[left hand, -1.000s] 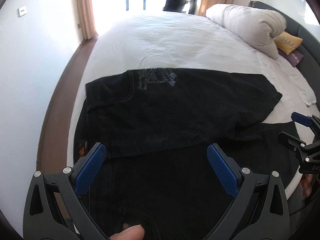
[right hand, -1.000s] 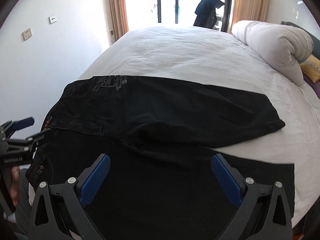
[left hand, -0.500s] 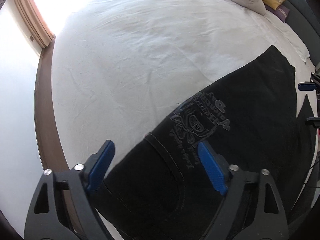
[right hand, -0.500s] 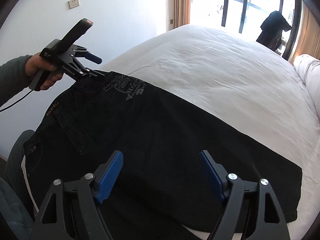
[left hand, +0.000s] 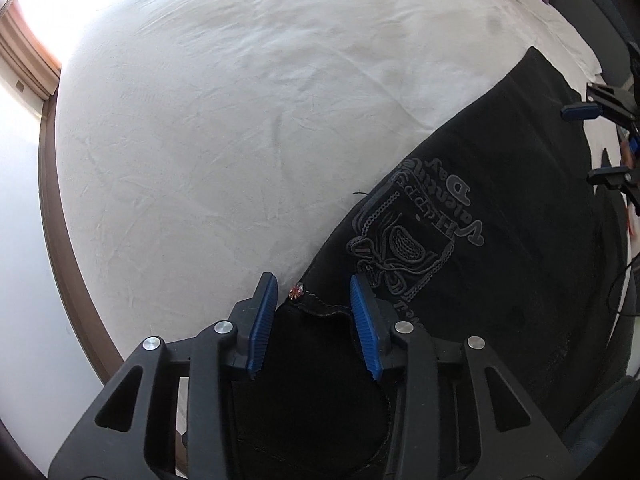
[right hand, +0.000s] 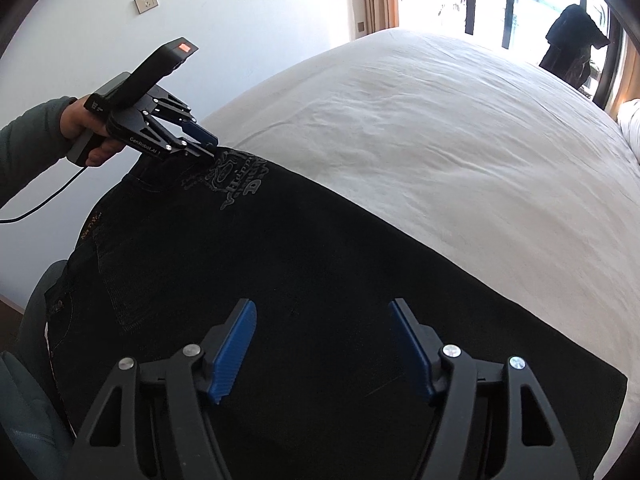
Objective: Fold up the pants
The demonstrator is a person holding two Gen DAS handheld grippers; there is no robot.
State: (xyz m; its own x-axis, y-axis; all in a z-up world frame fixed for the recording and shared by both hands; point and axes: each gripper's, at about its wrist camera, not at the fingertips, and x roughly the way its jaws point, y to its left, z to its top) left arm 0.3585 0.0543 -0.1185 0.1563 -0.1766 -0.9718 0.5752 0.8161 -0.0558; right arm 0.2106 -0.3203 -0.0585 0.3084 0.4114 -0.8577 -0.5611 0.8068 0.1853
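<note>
Left gripper jaws closing, right gripper closing

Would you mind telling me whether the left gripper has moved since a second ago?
Yes. The left gripper has swung from the near edge of the black pants over to their waistband corner beside the white sheet, jaws closing.

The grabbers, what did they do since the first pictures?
Both swung from the near side over the black pants. The left gripper went to the waistband corner and is closing around it. The right gripper hovers above the leg, closing on nothing. The pants stayed flat on the white bed.
</note>
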